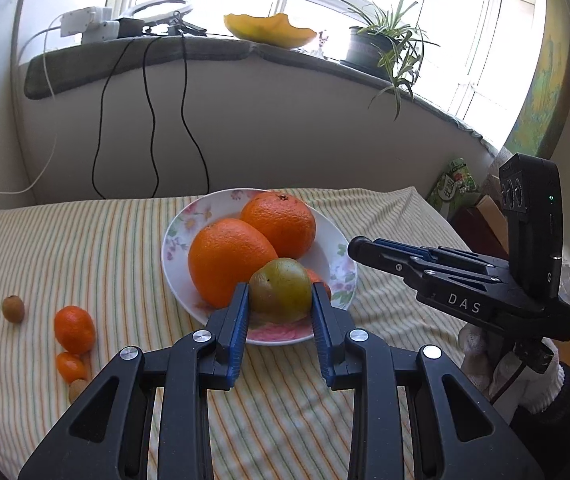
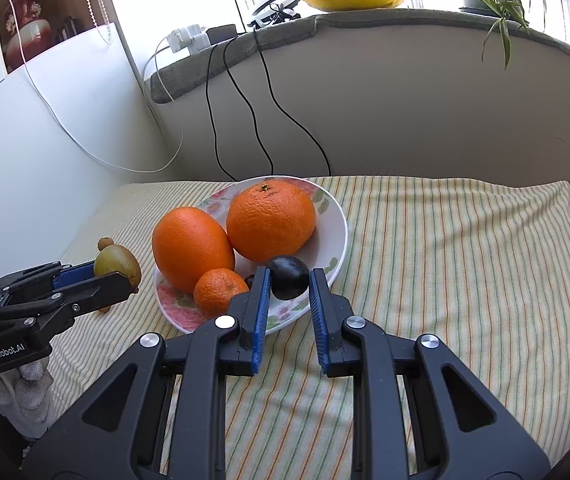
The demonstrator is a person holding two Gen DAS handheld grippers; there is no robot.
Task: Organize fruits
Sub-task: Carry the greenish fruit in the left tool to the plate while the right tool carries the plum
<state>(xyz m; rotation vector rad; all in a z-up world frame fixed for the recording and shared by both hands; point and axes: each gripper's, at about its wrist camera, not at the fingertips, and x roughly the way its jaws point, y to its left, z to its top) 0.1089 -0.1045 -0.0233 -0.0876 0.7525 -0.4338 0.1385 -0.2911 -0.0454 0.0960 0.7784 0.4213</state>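
Note:
A floral plate (image 1: pixel 333 240) (image 2: pixel 337 216) on the striped cloth holds two large oranges (image 1: pixel 225 260) (image 1: pixel 279 224) (image 2: pixel 191 246) (image 2: pixel 271 220) and a small mandarin (image 2: pixel 219 292). My left gripper (image 1: pixel 281 300) is shut on a green-brown plum (image 1: pixel 281 290) above the plate's near edge; the right wrist view shows that plum (image 2: pixel 115 262) beside the plate. My right gripper (image 2: pixel 289 284) is shut on a dark purple plum (image 2: pixel 288 282) over the plate's near rim.
Left of the plate lie a mandarin (image 1: pixel 74 329), a smaller one (image 1: pixel 70 366), a brown longan (image 1: pixel 13 308) and another brown fruit (image 1: pixel 77 389). Black cables (image 1: pixel 149 120) hang down the back wall. A windowsill holds a potted plant (image 1: pixel 381 44).

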